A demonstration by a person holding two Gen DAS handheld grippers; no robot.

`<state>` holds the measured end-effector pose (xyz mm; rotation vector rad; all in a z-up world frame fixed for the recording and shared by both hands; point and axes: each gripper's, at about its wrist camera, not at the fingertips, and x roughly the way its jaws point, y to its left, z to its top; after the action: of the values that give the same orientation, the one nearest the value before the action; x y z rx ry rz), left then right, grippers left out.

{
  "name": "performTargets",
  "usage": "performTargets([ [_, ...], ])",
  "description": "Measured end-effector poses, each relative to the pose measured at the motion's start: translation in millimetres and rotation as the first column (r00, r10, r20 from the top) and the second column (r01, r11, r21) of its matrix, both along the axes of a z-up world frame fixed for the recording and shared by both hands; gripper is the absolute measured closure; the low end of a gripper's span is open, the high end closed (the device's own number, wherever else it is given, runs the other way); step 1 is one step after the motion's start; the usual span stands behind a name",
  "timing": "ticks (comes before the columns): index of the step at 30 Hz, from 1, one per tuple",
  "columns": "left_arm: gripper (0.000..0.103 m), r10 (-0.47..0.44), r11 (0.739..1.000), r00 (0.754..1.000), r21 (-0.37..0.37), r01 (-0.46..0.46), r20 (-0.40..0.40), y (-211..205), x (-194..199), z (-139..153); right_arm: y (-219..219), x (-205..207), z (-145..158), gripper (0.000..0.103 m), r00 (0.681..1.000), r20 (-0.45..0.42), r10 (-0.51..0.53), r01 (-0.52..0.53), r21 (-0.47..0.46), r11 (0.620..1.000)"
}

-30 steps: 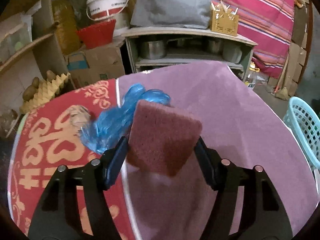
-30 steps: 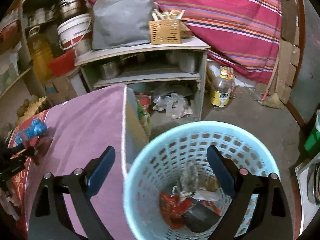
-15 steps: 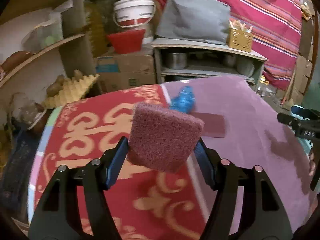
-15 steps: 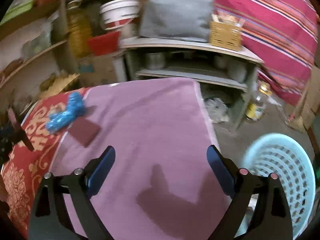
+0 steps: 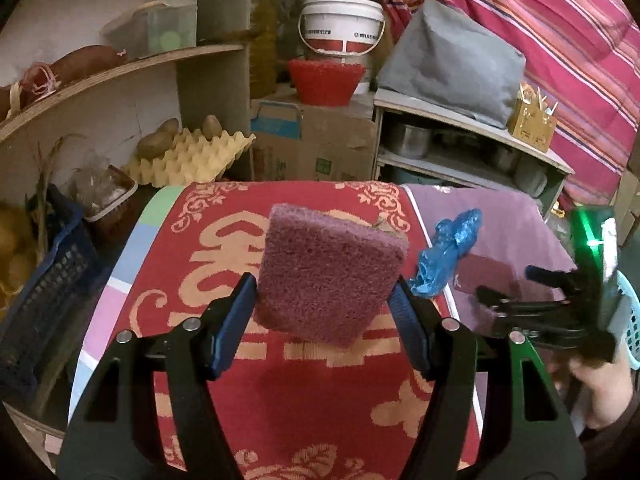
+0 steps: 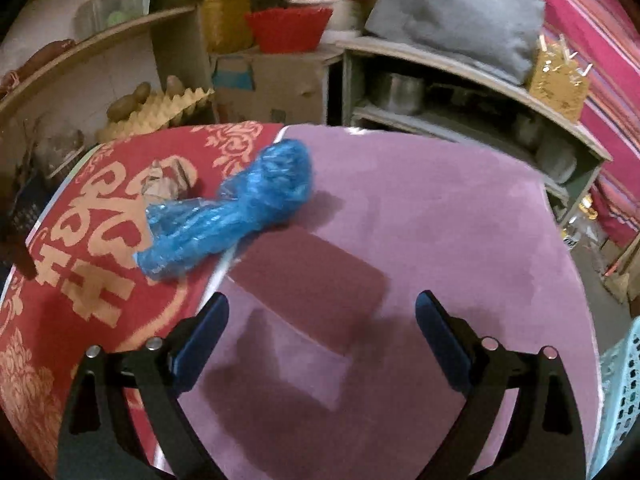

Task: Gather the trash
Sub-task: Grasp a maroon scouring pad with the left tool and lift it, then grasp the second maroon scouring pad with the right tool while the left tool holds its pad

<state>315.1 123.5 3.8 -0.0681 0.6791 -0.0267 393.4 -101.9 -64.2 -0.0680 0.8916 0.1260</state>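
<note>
Left gripper (image 5: pixel 324 300) is clamping a maroon scouring pad (image 5: pixel 330 274) above the red cloth (image 5: pixel 304 400). Right gripper (image 6: pixel 322 338) is hovering, jaws apart, empty, near the blue plastic bag (image 6: pixel 236 210) lying across the cloth seam.

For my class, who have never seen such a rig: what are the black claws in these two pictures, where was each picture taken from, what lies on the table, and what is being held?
There is no robot here. A person holds a two-finger gripper in each hand, and each gripper carries a wide-angle camera looking forward along its fingers, so the black arms low in each picture are the gripper itself.

The left-wrist view shows the left gripper shut on a dark red scouring pad. At its right edge you see the right gripper from the side.

The right-wrist view shows the right gripper open and empty above the table.

On the table lie a red patterned cloth and a purple cloth. A crumpled blue plastic bag lies across their seam, a second dark red pad lies flat on the purple cloth, and a crumpled brownish scrap lies beyond the bag. A pale blue basket stands at the right.
</note>
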Motion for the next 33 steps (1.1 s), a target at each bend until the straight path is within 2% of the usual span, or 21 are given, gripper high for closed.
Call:
performTargets([
  [6, 0.038, -0.009, 1.0, 1.0, -0.006, 0.009, 0.003, -1.4, 0.4, 2.0, 13.5, 6.3, -4.5, 0.011, 1.0, -0.006, 0.008, -0.008, -0.068, 0.998],
  [7, 0.038, -0.011, 1.0, 1.0, -0.007, 0.011, 0.003, -1.6, 0.4, 2.1, 10.2, 7.5, -5.5, 0.012, 1.0, -0.013, 0.007, -0.008, -0.061, 0.998],
  [8, 0.038, -0.012, 1.0, 1.0, -0.008, 0.012, 0.004, -2.2, 0.1, 2.4, 8.1, 9.3, -6.9, 0.02, 1.0, -0.02, 0.007, -0.008, -0.047, 0.999],
  [9, 0.038, -0.013, 1.0, 1.0, -0.009, 0.013, 0.005, -3.3, -0.2, 3.0, 5.3, 10.5, -8.3, 0.021, 1.0, -0.024, 0.0, -0.001, -0.048, 0.999],
  [11, 0.038, -0.017, 1.0, 1.0, -0.01, 0.017, 0.009, -5.5, -0.5, 4.3, 1.8, 10.7, -8.7, 0.021, 1.0, -0.023, 0.014, -0.015, -0.031, 0.999],
  [16, 0.038, -0.023, 1.0, 1.0, -0.01, 0.023, 0.009, -12.3, -2.2, 4.7, 9.4, 11.8, -11.8, 0.015, 0.998, -0.029, 0.047, -0.049, -0.086, 0.995],
  [20, 0.038, -0.032, 0.999, 0.999, 0.002, 0.032, 0.015, -18.7, -3.6, 6.2, 11.7, 17.1, -13.1, 0.015, 0.999, -0.017, 0.048, -0.049, -0.083, 0.995],
  [24, 0.038, -0.037, 0.999, 0.999, 0.007, 0.036, 0.017, -21.9, -2.4, 4.7, 0.9, 20.0, -9.2, 0.018, 0.999, -0.022, 0.05, -0.05, -0.011, 0.999],
  [27, 0.038, -0.036, 0.999, 0.999, 0.006, 0.036, 0.009, -24.2, 0.2, 2.7, -4.6, 13.6, -3.6, 0.021, 0.999, -0.001, 0.05, -0.05, -0.011, 0.999],
  [29, 0.038, -0.035, 0.999, 0.999, 0.007, 0.035, 0.003, -27.6, 2.1, 1.1, -12.8, 8.1, 1.0, 0.033, 0.999, -0.002, 0.047, -0.047, 0.005, 0.999],
  [31, 0.038, -0.038, 0.999, 0.999, 0.009, 0.038, 0.0, -30.7, 3.9, -0.5, -21.3, 3.3, 4.3, 0.033, 0.999, 0.002, 0.042, -0.042, 0.021, 0.999],
  [32, 0.038, -0.04, 0.999, 0.999, 0.012, 0.04, -0.002, -32.7, 4.3, -1.4, -26.2, 0.7, 6.0, 0.052, 0.999, 0.003, 0.043, -0.043, 0.03, 0.999],
  [33, 0.038, -0.041, 0.999, 0.999, 0.016, 0.041, -0.003, -35.2, 4.4, -2.3, -30.5, -1.6, 8.3, 0.055, 0.999, 0.004, 0.047, -0.047, 0.051, 0.998],
])
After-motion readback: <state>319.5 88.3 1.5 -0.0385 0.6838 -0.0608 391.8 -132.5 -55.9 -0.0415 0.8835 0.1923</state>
